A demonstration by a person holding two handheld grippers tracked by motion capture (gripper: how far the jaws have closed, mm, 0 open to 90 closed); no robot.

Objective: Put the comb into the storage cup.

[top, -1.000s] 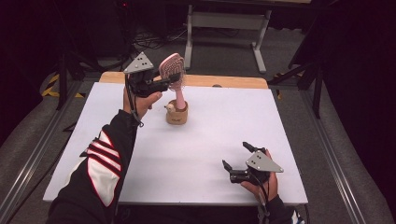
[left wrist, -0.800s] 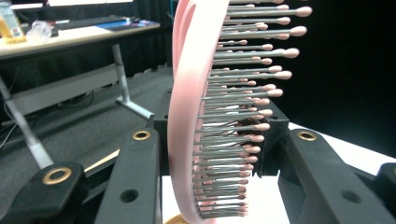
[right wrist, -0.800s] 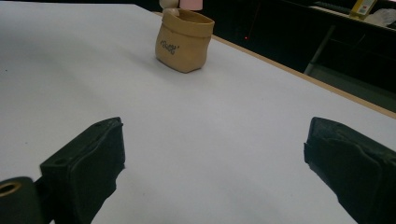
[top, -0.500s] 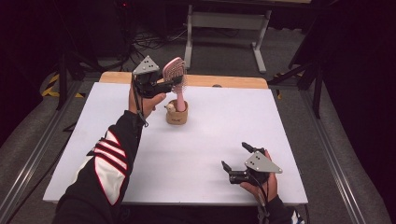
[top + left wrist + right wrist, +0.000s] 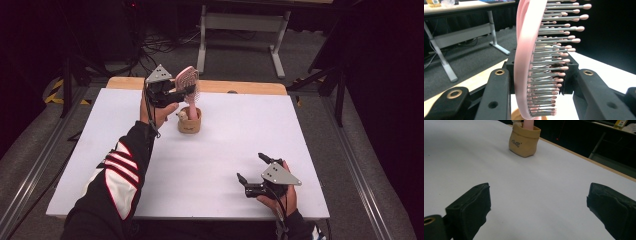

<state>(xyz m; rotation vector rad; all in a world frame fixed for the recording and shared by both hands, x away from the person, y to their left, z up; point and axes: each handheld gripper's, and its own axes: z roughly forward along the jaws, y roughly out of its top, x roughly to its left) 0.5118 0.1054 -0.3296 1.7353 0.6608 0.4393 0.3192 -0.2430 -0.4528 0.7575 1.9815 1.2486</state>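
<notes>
A pink hairbrush (image 5: 187, 85) stands upright with its handle down inside a small tan pot (image 5: 190, 121) at the far middle of the white table (image 5: 235, 125). My left gripper (image 5: 181, 92) is shut on the brush head; in the left gripper view the pink head and its bristles (image 5: 541, 62) sit clamped between the two black jaws. My right gripper (image 5: 252, 168) rests near the front right edge, open, with nothing between its pads (image 5: 471, 207). The right gripper view shows the tan pot (image 5: 524, 141) and the pink handle (image 5: 528, 123) far ahead.
A wooden strip (image 5: 240, 87) runs along the table's far edge. Behind it stands a metal desk frame (image 5: 240, 30) on dark floor, with cables to its left. Rails flank the table on both sides.
My left gripper has sunk a little and shifted right with the brush, its handle going lower into the pot. The right gripper has stayed put.
</notes>
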